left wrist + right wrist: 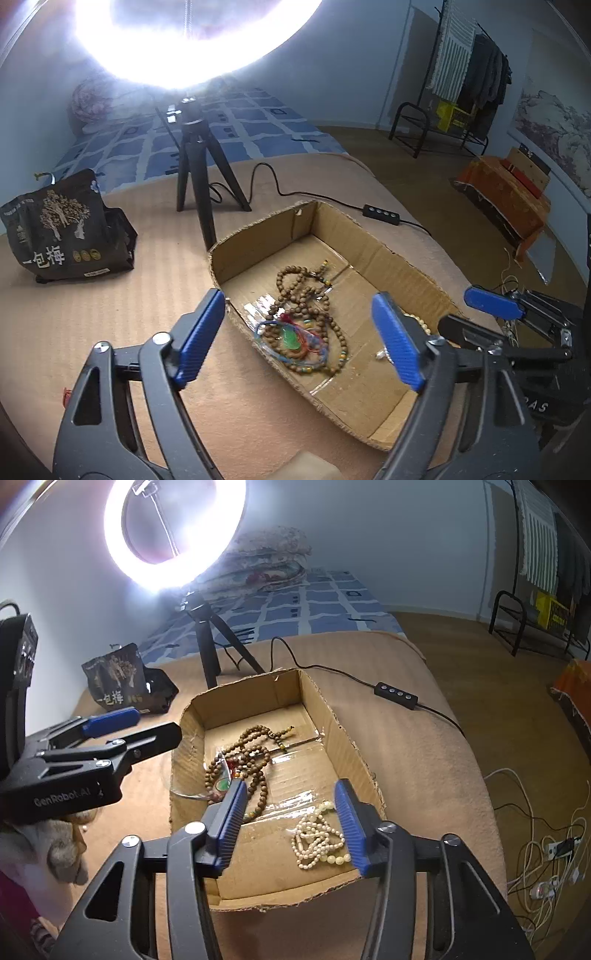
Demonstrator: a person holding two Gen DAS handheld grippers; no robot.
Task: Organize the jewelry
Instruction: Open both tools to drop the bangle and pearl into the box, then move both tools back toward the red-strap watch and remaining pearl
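Black-framed left gripper (299, 332) carries "GenRobot.AI" on its body in the right wrist view; its blue pads are spread wide, gripping nothing, hovering over the near-left rim of the cardboard box (332, 723). Right gripper (291, 827) is partly open, pads either side of the cream bead necklace (317, 840) but not pressing it. Necklace lies bunched at the box's near right corner. Brown wooden bead strand (306, 295) with a green pendant and coloured cords sits mid-box, long axis running along the box's length. Dark snack bag (62, 229) reads "一包梅". Ring light (173, 531) on a tripod stands behind.
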